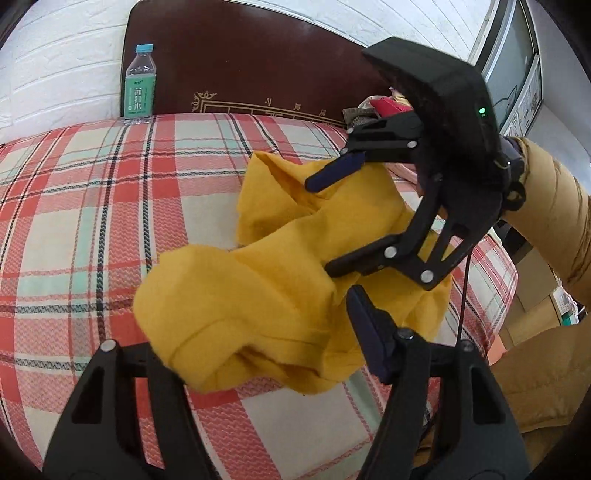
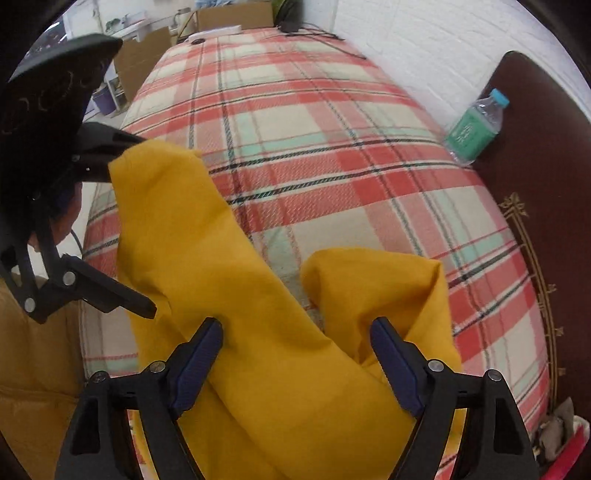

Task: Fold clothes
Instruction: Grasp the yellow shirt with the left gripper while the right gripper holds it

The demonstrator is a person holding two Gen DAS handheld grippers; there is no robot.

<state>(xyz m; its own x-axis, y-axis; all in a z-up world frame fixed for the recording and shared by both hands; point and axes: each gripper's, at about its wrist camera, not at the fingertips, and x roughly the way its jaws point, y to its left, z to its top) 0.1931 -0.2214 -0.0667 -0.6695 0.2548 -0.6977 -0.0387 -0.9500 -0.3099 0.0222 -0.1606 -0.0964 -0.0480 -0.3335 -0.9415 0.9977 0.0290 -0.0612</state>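
A crumpled yellow garment [image 1: 280, 269] lies bunched on the plaid bed cover [image 1: 92, 221]. My left gripper [image 1: 258, 332] is open; a fold of the garment lies between its jaws and hides the left fingertip. My right gripper [image 1: 321, 225] is open above the far part of the cloth. In the right wrist view, the garment [image 2: 266, 332] fills the space between the wide-open jaws of my right gripper [image 2: 295, 336]. The left gripper [image 2: 129, 229] shows there at the left, open around a raised edge of the cloth.
A water bottle [image 1: 140, 86] with a green label stands at the dark wooden headboard [image 1: 258, 62], also in the right wrist view [image 2: 474, 129]. A pile of other clothes [image 1: 373, 107] lies by the headboard. Cardboard boxes [image 2: 229, 16] stand beyond the bed's far end.
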